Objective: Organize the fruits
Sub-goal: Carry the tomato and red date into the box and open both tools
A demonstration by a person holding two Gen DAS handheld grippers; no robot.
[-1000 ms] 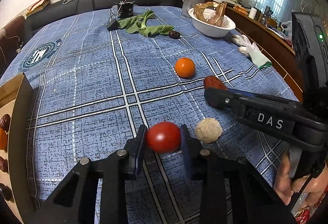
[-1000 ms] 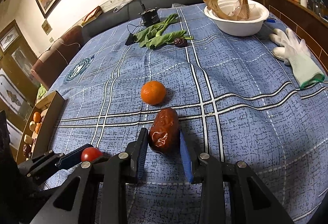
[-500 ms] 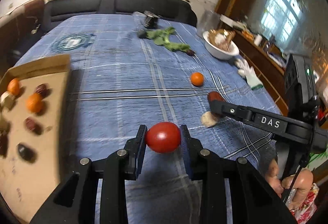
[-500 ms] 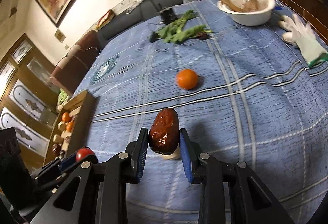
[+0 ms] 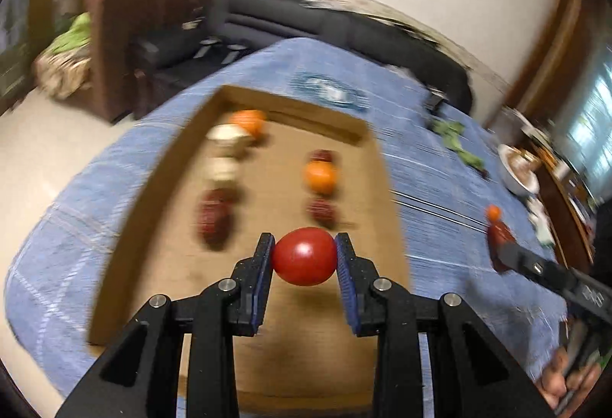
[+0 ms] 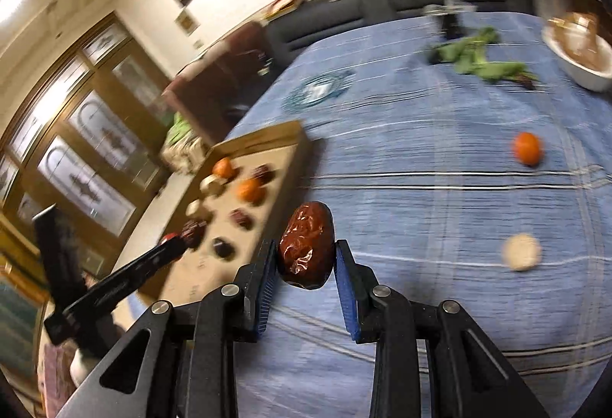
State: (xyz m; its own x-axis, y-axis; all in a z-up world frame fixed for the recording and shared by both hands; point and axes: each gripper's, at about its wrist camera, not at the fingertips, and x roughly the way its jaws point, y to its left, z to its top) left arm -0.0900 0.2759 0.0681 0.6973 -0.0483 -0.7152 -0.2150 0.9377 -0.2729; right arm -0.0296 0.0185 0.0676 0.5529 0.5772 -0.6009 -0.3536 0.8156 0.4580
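Observation:
My left gripper (image 5: 305, 259) is shut on a red tomato (image 5: 305, 256) and holds it in the air over the near part of a shallow cardboard tray (image 5: 160, 184). The tray holds several fruits: oranges, pale balls and dark red dates. My right gripper (image 6: 306, 257) is shut on a wrinkled red date (image 6: 306, 244) and holds it above the blue cloth beside the tray's right wall (image 6: 283, 184). An orange (image 6: 528, 148) and a pale round fruit (image 6: 522, 251) lie loose on the cloth to the right.
A blue checked cloth (image 6: 420, 157) covers the table. Green leaves (image 6: 478, 58) and a white bowl (image 6: 577, 54) sit at the far right. A dark sofa (image 5: 306, 23) and a brown armchair (image 5: 141, 35) stand beyond the table's far edge.
Both grippers have lifted their fruits and swung left toward the cardboard tray. The left gripper with the tomato is now over the tray; the right gripper with the date is beside it.

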